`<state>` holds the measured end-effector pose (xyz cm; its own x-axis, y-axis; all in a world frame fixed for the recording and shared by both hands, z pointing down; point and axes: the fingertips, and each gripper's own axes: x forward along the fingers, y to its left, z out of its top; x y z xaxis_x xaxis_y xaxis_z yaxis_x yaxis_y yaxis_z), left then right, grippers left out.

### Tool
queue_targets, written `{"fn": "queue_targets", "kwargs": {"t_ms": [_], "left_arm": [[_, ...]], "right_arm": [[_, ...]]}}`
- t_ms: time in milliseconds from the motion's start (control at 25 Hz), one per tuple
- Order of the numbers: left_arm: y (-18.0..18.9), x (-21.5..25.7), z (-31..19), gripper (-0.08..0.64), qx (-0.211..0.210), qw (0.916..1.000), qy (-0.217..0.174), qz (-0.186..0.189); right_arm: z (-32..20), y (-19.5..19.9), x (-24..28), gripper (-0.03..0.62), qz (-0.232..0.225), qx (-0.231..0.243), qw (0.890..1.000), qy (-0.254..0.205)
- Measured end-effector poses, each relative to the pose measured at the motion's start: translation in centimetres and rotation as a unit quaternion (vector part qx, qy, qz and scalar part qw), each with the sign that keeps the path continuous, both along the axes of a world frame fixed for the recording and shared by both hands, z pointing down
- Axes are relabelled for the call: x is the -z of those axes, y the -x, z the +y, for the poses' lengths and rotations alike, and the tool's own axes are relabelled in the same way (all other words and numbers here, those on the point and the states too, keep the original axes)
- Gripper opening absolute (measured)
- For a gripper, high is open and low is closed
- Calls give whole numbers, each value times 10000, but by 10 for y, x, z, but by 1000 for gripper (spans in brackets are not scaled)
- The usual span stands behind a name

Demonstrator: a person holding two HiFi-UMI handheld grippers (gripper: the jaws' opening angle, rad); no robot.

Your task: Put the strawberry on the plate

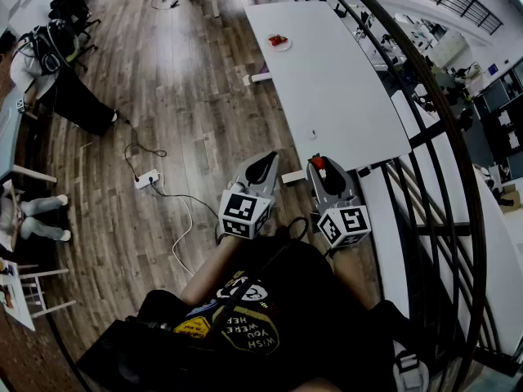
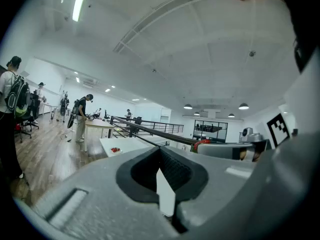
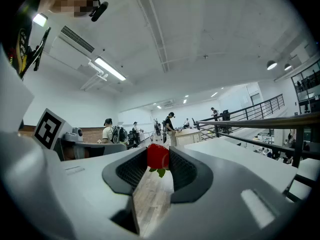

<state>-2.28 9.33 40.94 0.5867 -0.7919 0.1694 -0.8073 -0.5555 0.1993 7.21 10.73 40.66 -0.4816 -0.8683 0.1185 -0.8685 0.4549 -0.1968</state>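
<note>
**Head view.**
- Table (image 1: 327, 80): white, long, beside a dark railing (image 1: 425, 80).
- Plate (image 1: 280, 42): at the table's far end, with something red on it (too small to name).
- Left gripper (image 1: 260, 168): off the table's near end, over the wood floor (image 1: 163, 96).
- Right gripper (image 1: 320, 168): just beside the table's near corner. The strawberry (image 1: 318, 162) shows red at its tips, well apart from the plate.
- Power strip (image 1: 147, 178): on the floor, left of the table.

**Left gripper view.**
- Left gripper (image 2: 161, 156): jaws clenched together with nothing between them (only a thin pale sliver shows below the tips).
- Table (image 2: 130, 145) lies ahead, with the plate (image 2: 115, 150) on it.

**Right gripper view.**
- Right gripper (image 3: 158, 156): jaws grasp the strawberry (image 3: 158, 157), one pad on each side. Its green leaves hang below.
- Table (image 3: 235, 151): to the right of the jaws. The strawberry is held in the air, off the table.
</note>
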Motion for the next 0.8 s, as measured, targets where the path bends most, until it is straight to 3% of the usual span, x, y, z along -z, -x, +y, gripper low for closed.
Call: {"fn": "queue_targets", "kwargs": {"t_ms": [480, 800], "left_arm": [[1, -9, -11, 2, -204, 9998, -71, 23], [26, -9, -11, 2, -147, 9999, -33, 7]], "right_arm": [[-12, 7, -12, 140, -73, -46, 10000, 36], [-18, 31, -4, 140, -136, 24, 9999, 9]]}}
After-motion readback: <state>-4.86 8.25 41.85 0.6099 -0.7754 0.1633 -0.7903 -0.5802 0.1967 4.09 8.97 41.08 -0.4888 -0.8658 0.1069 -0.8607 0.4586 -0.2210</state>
